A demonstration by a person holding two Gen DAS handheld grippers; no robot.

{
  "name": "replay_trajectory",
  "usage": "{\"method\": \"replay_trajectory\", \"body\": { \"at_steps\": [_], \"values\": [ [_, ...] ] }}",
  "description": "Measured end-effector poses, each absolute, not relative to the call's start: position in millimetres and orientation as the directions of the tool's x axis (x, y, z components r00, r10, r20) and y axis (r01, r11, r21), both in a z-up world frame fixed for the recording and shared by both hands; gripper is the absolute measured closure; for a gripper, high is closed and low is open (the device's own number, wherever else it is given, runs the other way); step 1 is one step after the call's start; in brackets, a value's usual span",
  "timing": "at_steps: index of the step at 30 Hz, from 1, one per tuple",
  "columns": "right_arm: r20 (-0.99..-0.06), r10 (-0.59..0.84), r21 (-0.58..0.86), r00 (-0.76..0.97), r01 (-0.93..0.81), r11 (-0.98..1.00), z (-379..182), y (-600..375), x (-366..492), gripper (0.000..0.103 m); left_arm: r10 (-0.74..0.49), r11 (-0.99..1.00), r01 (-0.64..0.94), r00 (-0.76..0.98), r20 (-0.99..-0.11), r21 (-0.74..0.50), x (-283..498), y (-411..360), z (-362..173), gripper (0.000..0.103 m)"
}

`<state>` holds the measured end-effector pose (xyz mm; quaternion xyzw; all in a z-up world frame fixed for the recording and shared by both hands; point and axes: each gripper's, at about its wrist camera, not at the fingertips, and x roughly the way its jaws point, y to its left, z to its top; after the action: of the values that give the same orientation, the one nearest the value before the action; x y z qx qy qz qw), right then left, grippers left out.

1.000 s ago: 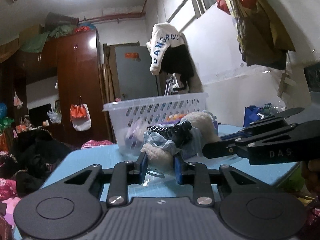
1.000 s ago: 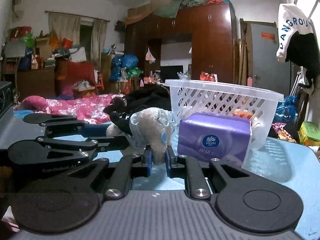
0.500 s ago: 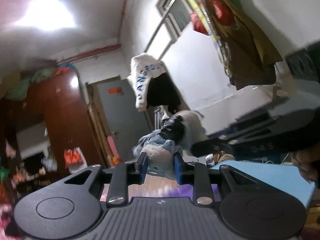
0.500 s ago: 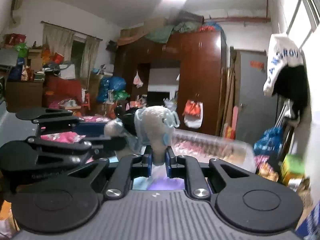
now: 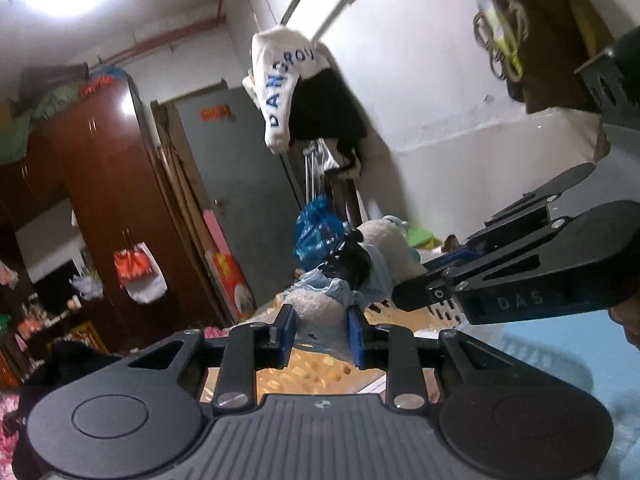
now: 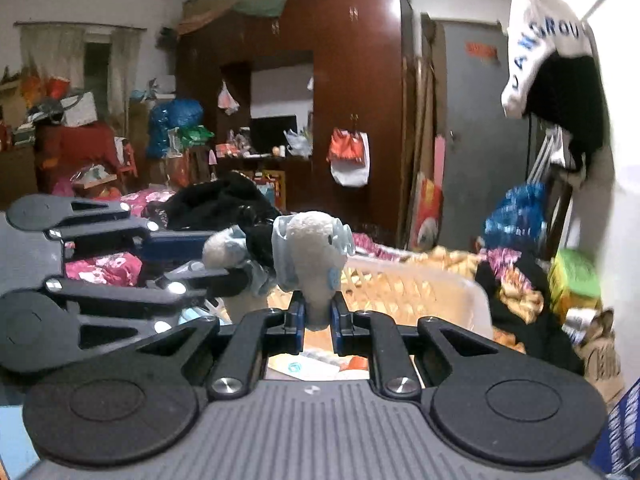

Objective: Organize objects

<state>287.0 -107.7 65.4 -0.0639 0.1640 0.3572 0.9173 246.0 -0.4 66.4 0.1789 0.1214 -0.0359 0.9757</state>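
Observation:
Both grippers hold one cream plush toy with light blue frills and a black middle, lifted in the air. My left gripper (image 5: 320,330) is shut on one end of the plush toy (image 5: 316,306). My right gripper (image 6: 317,322) is shut on the other end of the plush toy (image 6: 314,246). The right gripper also shows in the left wrist view (image 5: 416,294), and the left gripper shows in the right wrist view (image 6: 224,276). The white slotted laundry basket (image 6: 476,304) lies just below and beyond the toy; its inside looks yellowish.
A light blue table top (image 5: 552,356) is at lower right. A wall (image 5: 460,132) with a hanging white and black garment (image 5: 288,84) is close on the right. A brown wardrobe (image 6: 352,120), a grey door (image 5: 240,184) and cluttered bags stand behind.
Both grippers have lifted the plush toy up off the table and carried it over the basket. The purple tissue pack has dropped out of view.

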Motion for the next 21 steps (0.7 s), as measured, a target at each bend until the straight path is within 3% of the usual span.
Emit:
{"method": "replay_trajectory", "body": {
  "at_steps": [3,4,5,6,8,10,16,21],
  "values": [
    [-0.367,0.627,0.010,0.687,-0.671,0.742,59.8,-109.9,294.2,0.088,-0.019,0.944,0.103,0.965,-0.261,0.314,252.2,3.5,60.5,0.071],
    [-0.379,0.626,0.018,0.681,-0.671,0.741,59.1,-109.7,296.7,0.087,0.000,0.945,0.081,0.969,-0.249,0.317,252.7,3.8,58.2,0.067],
    [-0.394,0.621,0.022,0.678,-0.669,0.743,59.1,-109.8,296.3,0.079,0.019,0.943,0.059,0.973,-0.230,0.328,252.7,4.0,58.6,0.059],
    [-0.412,0.607,0.019,0.680,-0.660,0.751,56.5,-109.9,295.2,0.069,0.055,0.938,0.023,0.975,-0.215,0.345,254.0,4.3,57.4,0.047],
    [-0.393,0.555,-0.006,0.733,-0.606,0.796,57.5,-117.2,289.3,0.028,0.105,0.939,-0.036,0.977,-0.184,0.343,249.3,7.7,58.1,0.019],
    [-0.343,0.563,0.027,0.752,-0.591,0.806,57.0,-137.3,277.2,0.004,0.098,0.954,-0.049,0.983,-0.154,0.295,235.6,15.5,61.3,0.017],
    [-0.258,0.641,0.170,0.723,-0.619,0.767,35.7,-210.4,231.0,0.000,-0.014,0.993,0.033,0.986,-0.165,0.113,168.4,34.2,49.3,0.013],
    [-0.298,0.648,0.232,0.701,-0.605,0.761,-2.8,-232.4,207.4,0.000,-0.073,0.991,0.099,0.964,-0.257,0.091,132.6,29.7,6.1,0.013]
  ]
}}
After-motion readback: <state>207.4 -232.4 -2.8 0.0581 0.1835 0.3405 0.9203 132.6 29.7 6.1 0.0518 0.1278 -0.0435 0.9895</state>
